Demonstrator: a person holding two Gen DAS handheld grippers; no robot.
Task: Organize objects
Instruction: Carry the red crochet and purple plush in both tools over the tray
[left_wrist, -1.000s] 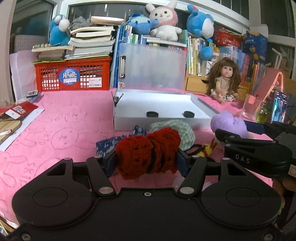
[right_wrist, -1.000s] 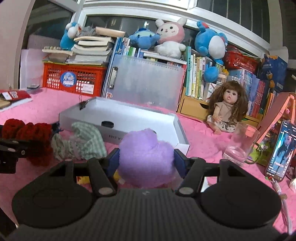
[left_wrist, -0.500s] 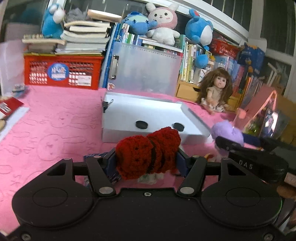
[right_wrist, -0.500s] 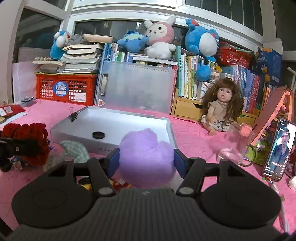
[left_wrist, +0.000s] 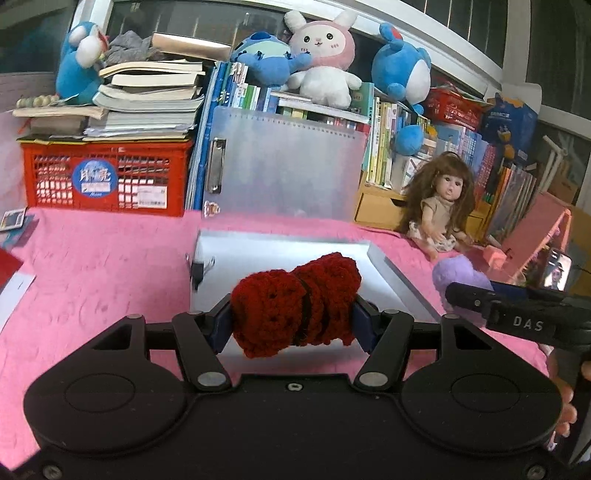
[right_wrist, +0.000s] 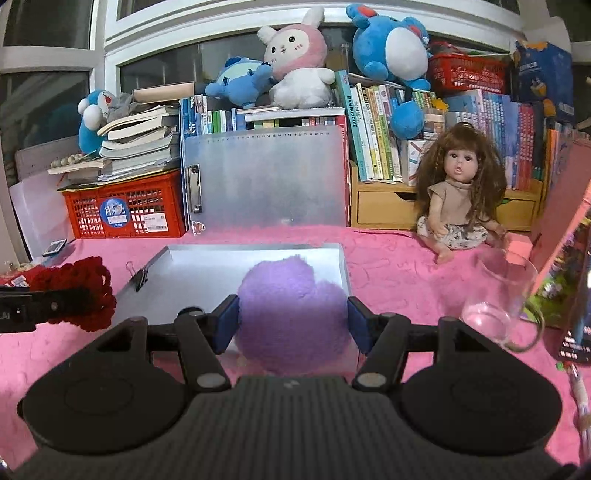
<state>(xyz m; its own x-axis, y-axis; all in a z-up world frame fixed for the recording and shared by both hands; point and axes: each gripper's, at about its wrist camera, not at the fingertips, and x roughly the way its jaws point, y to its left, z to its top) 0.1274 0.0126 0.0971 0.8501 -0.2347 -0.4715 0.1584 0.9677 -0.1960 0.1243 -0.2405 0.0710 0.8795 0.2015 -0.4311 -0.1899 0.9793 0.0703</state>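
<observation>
Fingers of left gripper (left_wrist: 293, 314) clench red yarn (left_wrist: 295, 302); right gripper (right_wrist: 291, 323) grips purple plush (right_wrist: 291, 314); only its camera shows glass mug (right_wrist: 500, 299).

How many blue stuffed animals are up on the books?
3: one far left by the book stack, one leaning on the pink bunny, one big one right of it. Others may be hidden.
</observation>
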